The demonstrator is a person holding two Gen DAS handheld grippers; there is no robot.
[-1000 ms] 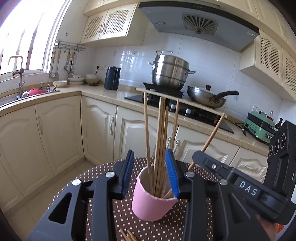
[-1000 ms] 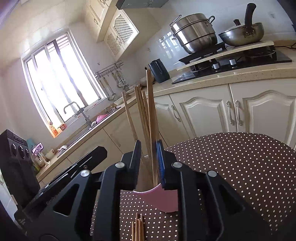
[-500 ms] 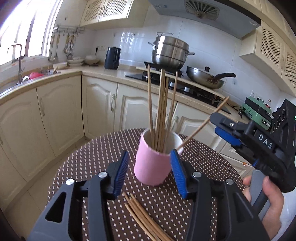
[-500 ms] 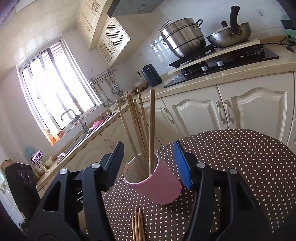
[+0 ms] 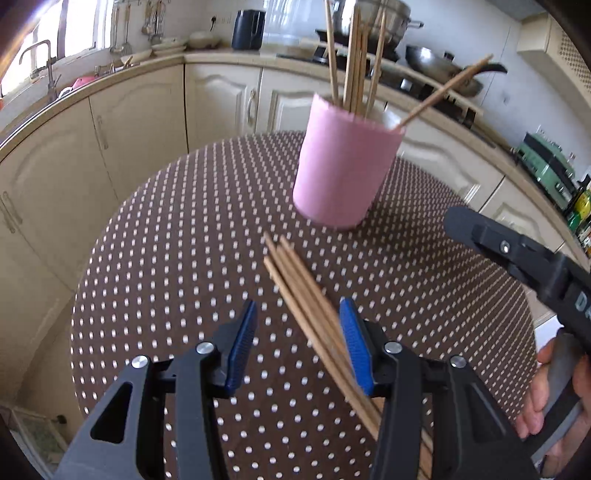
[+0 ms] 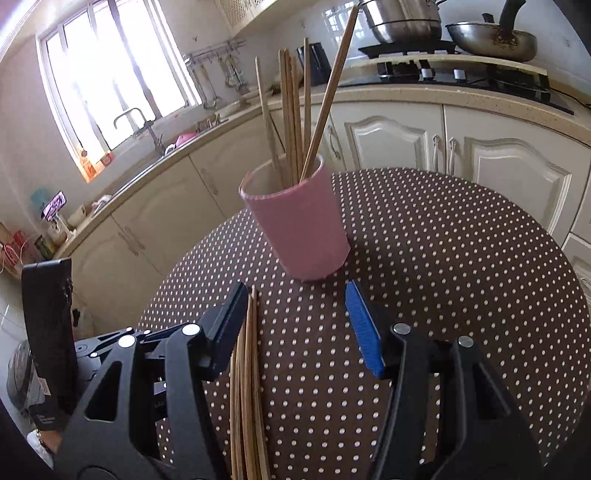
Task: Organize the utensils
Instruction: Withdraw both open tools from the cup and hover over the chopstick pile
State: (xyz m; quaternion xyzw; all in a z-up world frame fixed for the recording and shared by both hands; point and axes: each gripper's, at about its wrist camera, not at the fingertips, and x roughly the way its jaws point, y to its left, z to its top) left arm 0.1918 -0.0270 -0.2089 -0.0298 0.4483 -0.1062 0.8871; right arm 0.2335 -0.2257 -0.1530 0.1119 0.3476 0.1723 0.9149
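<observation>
A pink cup (image 5: 343,166) (image 6: 303,229) stands on the brown dotted table (image 5: 166,258) (image 6: 461,258), with several wooden chopsticks (image 5: 354,55) (image 6: 291,110) upright in it and one leaning out. A bundle of loose chopsticks (image 5: 306,291) (image 6: 245,369) lies flat on the table in front of the cup. My left gripper (image 5: 299,332) hangs open over that bundle, which runs under its right blue pad. My right gripper (image 6: 295,314) is open and empty just short of the cup, the bundle beside its left finger. A hand (image 5: 554,387) holds the right gripper (image 5: 517,258).
Cream kitchen cabinets and a countertop curve behind the table. A stove with a steel pot (image 6: 402,22) and a pan (image 6: 491,37) sits at the back, a sink and tap (image 5: 40,62) under the window. The left gripper's body (image 6: 48,332) shows at the left edge.
Both grippers drew back from the cup and tipped down toward the table. The right jaws, shut on a chopstick standing in the cup, opened and left it there. The left jaws widened a little.
</observation>
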